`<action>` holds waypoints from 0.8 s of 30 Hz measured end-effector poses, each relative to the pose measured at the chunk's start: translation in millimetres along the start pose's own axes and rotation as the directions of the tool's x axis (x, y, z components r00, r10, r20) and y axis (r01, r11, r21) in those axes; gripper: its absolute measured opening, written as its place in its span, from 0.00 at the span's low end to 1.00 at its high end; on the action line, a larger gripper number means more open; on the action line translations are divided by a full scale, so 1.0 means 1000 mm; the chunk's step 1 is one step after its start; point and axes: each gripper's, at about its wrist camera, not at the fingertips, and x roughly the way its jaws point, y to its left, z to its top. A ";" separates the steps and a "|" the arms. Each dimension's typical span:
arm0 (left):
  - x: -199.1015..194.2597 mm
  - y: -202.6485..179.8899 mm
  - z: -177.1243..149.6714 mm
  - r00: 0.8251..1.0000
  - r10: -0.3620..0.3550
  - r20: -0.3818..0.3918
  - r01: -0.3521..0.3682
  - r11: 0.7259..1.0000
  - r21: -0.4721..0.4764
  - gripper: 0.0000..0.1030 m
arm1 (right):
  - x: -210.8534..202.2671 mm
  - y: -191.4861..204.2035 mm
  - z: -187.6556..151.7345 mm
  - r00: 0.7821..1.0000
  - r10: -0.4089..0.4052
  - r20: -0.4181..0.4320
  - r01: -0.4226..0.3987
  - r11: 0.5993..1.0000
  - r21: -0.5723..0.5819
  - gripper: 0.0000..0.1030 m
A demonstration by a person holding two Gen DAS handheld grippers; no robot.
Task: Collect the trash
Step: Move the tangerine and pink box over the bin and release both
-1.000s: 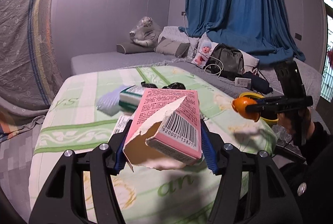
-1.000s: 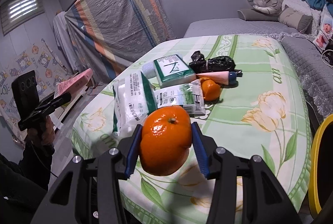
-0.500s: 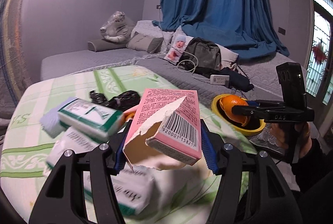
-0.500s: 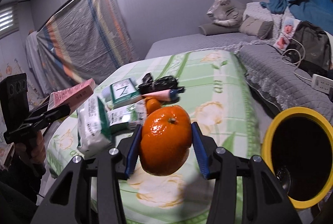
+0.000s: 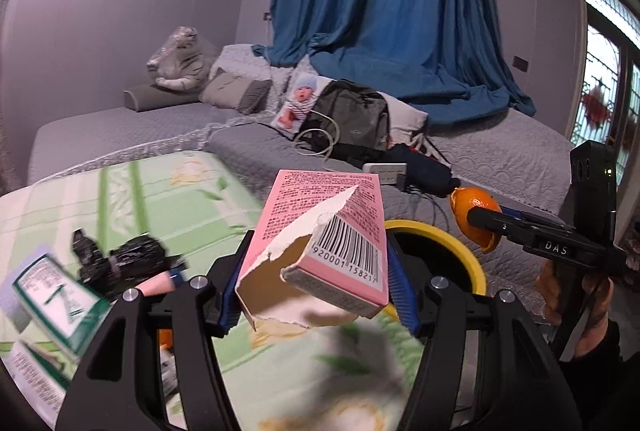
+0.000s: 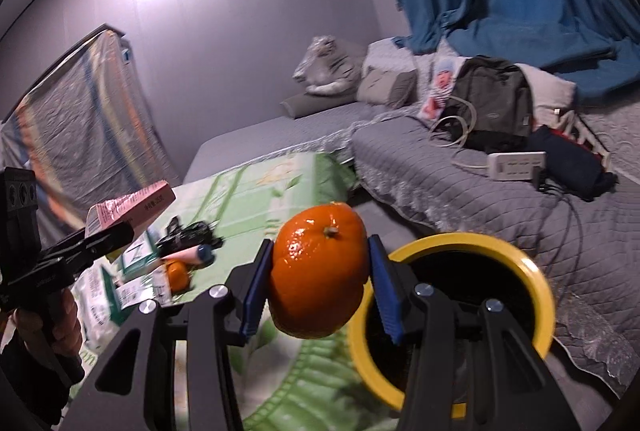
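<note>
My left gripper (image 5: pixel 316 291) is shut on a torn pink carton (image 5: pixel 320 231) with a barcode, held above the green flowered table edge. My right gripper (image 6: pixel 318 279) is shut on an orange (image 6: pixel 318 267). Just behind and to the right of the orange gapes a yellow-rimmed bin (image 6: pixel 472 243) with a dark inside. In the left wrist view the same bin (image 5: pixel 444 243) shows behind the carton, and the right gripper (image 5: pixel 478 221) holds the orange (image 5: pixel 468 203) above its right rim. The pink carton (image 6: pixel 132 207) appears at the left of the right wrist view.
On the green table (image 5: pixel 168 199) lie a black crumpled bag (image 5: pixel 124 263), a pink tube (image 6: pixel 188 255), a second orange (image 6: pixel 176 273) and green-white packets (image 5: pixel 56 299). A grey bed (image 6: pixel 500 207) with a backpack (image 5: pixel 352 119), power strip (image 6: pixel 516 165) and cables stands behind the bin.
Both grippers have swung right, away from the table's clutter toward the yellow bin. The bin now sits right behind the carton and the orange. Both grips are unchanged.
</note>
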 end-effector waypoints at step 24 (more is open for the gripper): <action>0.163 -0.101 -0.015 0.983 -0.050 -0.176 0.063 0.995 0.073 0.56 | 0.033 -0.123 -0.029 0.979 -0.173 -0.104 0.193 0.957 0.219 0.43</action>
